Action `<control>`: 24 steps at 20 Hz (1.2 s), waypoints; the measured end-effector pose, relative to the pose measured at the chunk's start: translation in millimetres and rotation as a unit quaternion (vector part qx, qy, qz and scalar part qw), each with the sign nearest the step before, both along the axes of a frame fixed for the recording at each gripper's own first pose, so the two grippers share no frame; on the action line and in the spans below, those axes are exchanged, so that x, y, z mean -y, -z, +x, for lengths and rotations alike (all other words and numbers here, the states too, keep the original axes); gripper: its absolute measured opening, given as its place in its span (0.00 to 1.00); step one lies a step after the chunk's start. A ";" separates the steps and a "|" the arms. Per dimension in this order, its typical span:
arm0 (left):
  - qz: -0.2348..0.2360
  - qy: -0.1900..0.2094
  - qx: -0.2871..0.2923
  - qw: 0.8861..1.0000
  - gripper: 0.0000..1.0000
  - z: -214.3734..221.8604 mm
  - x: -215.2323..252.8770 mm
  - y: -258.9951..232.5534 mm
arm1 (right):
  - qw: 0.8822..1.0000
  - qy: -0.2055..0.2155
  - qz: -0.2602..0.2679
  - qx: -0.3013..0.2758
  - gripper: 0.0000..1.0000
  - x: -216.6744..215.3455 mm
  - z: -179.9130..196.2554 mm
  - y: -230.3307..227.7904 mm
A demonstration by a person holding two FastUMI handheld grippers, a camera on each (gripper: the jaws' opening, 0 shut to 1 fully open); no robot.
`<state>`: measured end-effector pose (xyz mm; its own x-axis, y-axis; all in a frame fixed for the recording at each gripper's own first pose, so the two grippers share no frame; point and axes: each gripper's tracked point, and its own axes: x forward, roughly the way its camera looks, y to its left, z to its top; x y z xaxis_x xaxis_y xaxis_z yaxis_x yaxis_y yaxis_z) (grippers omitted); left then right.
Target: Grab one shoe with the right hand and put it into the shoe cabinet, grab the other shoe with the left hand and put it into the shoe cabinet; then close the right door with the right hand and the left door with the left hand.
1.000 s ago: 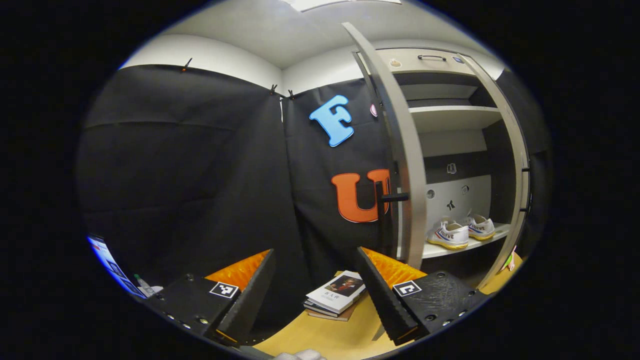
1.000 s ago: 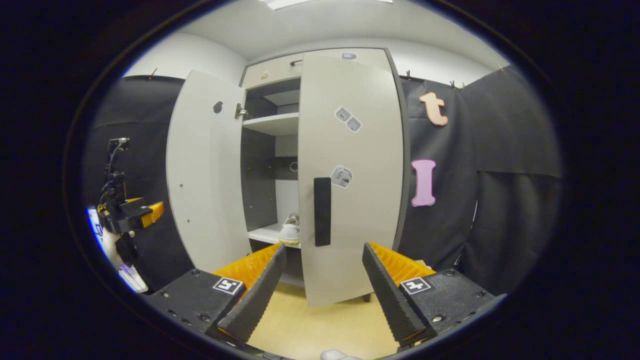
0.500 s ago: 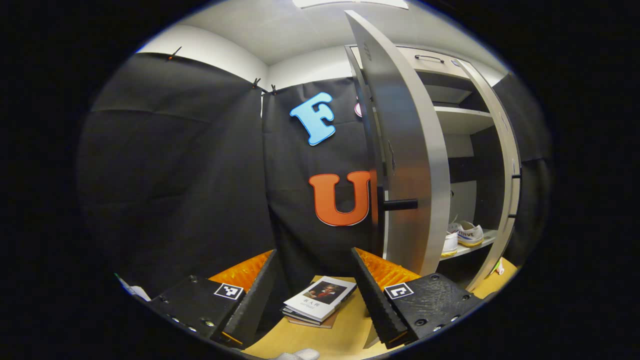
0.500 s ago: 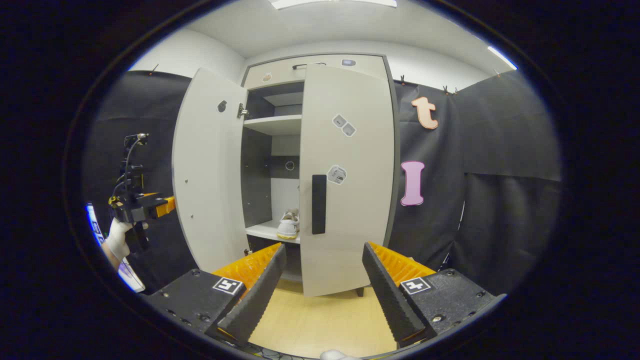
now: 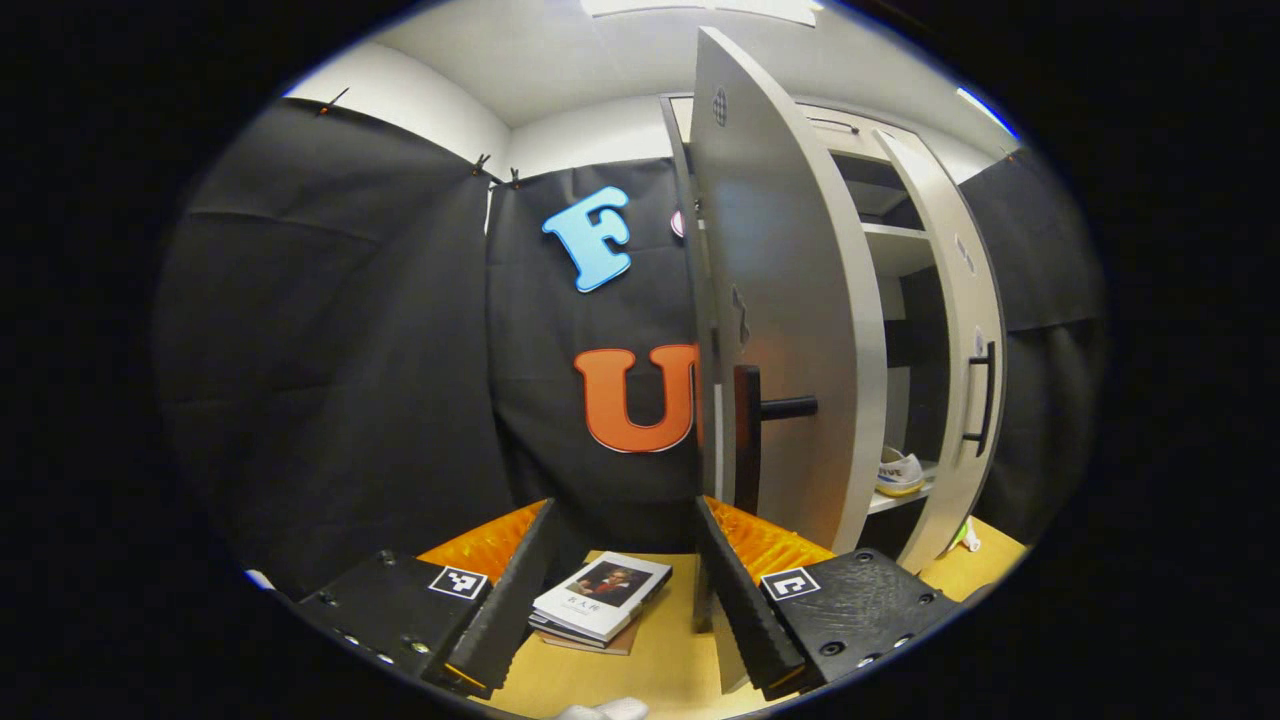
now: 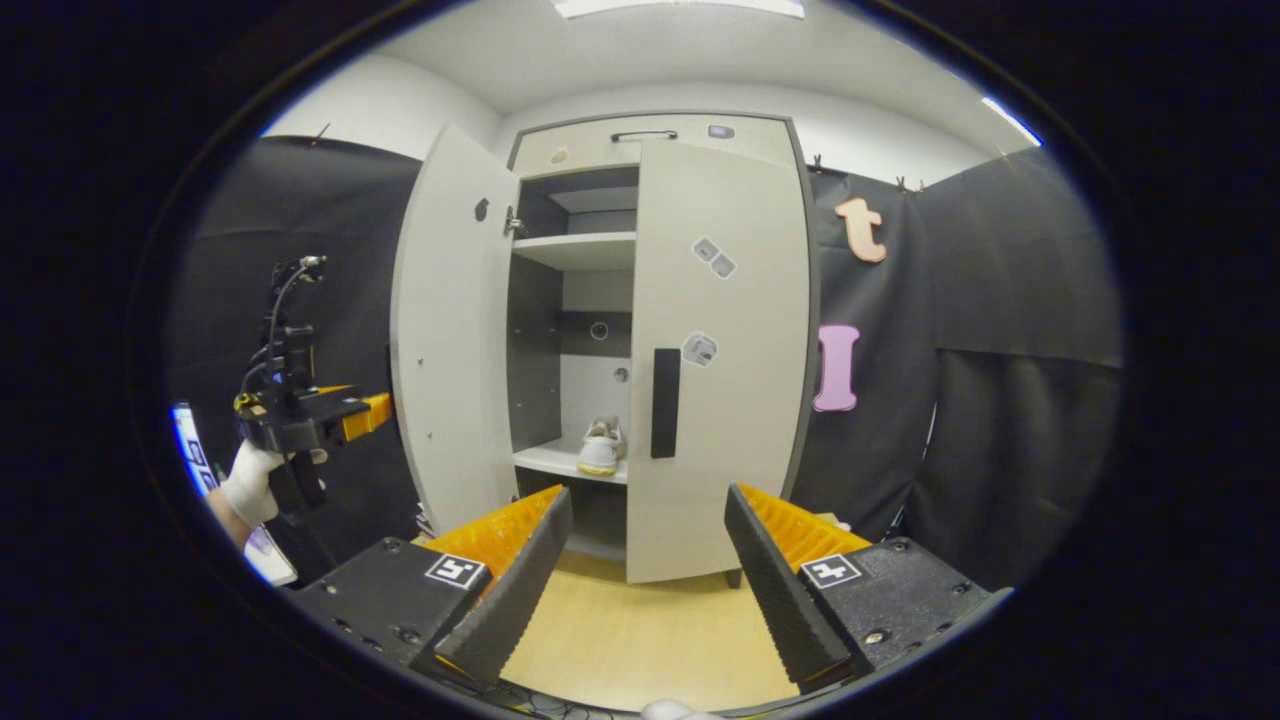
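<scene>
The grey shoe cabinet (image 6: 650, 135) stands ahead with its left door (image 6: 450, 330) swung out and its right door (image 6: 715, 360) close against the front. One white shoe (image 6: 602, 450) rests on the lower shelf; it also peeks between the doors as the shoe (image 5: 900, 472). My right gripper (image 6: 645, 590) is open and empty, some way back from the right door's black handle (image 6: 665, 402). My left gripper (image 5: 625, 590) is open and empty just behind the left door (image 5: 790, 330), near its handle (image 5: 770, 410). The left gripper (image 6: 360, 415) is held by a gloved hand (image 6: 245, 485).
A small stack of books (image 5: 600, 597) lies on the wooden floor (image 6: 640, 640) left of the cabinet, right under my left gripper. Black cloth walls close in both sides. An upper shelf (image 6: 575, 245) inside the cabinet is bare.
The left door has swung toward the cabinet, hiding most of the shelf and one shoe in the left gripper view. The right gripper has drawn back from the right door.
</scene>
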<state>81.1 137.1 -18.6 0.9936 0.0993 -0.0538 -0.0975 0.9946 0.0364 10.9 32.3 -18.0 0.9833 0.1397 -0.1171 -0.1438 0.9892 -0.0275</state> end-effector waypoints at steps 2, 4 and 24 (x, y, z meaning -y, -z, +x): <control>-0.001 0.021 0.001 1.000 0.84 0.7 20.5 -1.5 | 1.000 0.009 -0.001 0.002 0.99 1.9 1.4 -3.8; -0.007 0.047 0.001 0.999 0.84 5.0 45.2 -1.1 | 1.000 0.017 0.001 0.000 0.99 7.6 -1.6 -4.2; -0.013 0.068 -0.004 0.998 1.00 -36.5 157.5 -23.3 | 0.999 0.022 0.029 0.010 0.99 67.4 4.5 -20.0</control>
